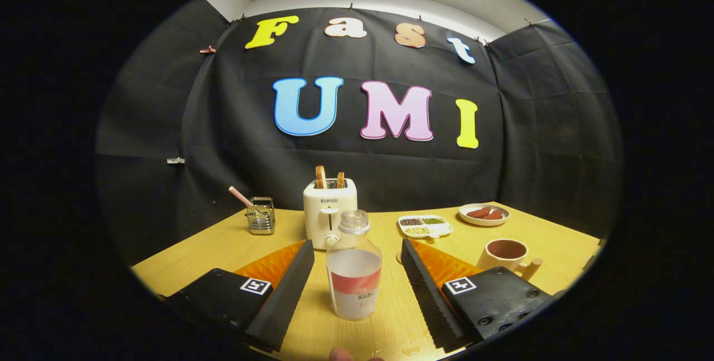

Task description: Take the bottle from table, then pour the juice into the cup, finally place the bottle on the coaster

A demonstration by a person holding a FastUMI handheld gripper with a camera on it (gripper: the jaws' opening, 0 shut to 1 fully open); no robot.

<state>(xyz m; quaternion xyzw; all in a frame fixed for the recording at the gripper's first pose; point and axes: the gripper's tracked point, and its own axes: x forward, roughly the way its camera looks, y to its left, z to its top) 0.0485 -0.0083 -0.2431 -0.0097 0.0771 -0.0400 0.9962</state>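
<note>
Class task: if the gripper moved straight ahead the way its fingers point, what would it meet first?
Probably the bottle, standing upright between the open gripper's fingers, neither touching it. The white toaster stands behind it, though depth is hard to judge.

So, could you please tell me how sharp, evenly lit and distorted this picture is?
Gripper view: sharp on the bottle standing between the open tongs; strong fisheye bend curves the table edge; soft even light, faint sheen on the bottle.
</note>
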